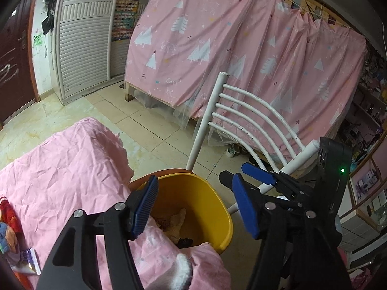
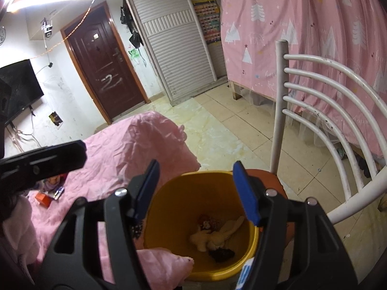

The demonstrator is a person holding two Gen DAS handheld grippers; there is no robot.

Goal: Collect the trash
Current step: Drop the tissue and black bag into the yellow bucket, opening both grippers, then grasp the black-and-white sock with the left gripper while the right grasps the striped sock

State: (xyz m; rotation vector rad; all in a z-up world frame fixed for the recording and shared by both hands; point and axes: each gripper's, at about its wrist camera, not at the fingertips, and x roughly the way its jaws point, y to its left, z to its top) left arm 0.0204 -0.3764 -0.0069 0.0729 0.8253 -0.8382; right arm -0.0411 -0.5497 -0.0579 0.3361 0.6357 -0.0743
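A yellow bin (image 1: 212, 207) stands on a chair seat beside the pink-covered table (image 1: 60, 169); it also shows in the right wrist view (image 2: 169, 193). Inside lie crumpled beige scraps (image 2: 212, 235), a reddish piece (image 2: 206, 221) and a dark piece (image 2: 221, 255). My left gripper (image 1: 196, 207) is open and empty above the bin's rim. My right gripper (image 2: 198, 193) is open and empty over the bin; it also shows in the left wrist view (image 1: 239, 176). Small colourful items (image 1: 9, 227) lie on the table at the left.
A white metal chair back (image 1: 254, 125) rises right of the bin (image 2: 326, 101). A pink curtained bed (image 1: 241, 48) fills the back. A brown door (image 2: 106, 72), a white louvred wardrobe (image 2: 179, 38) and a TV (image 2: 17, 89) stand along the walls. Tiled floor (image 1: 145, 130) lies between.
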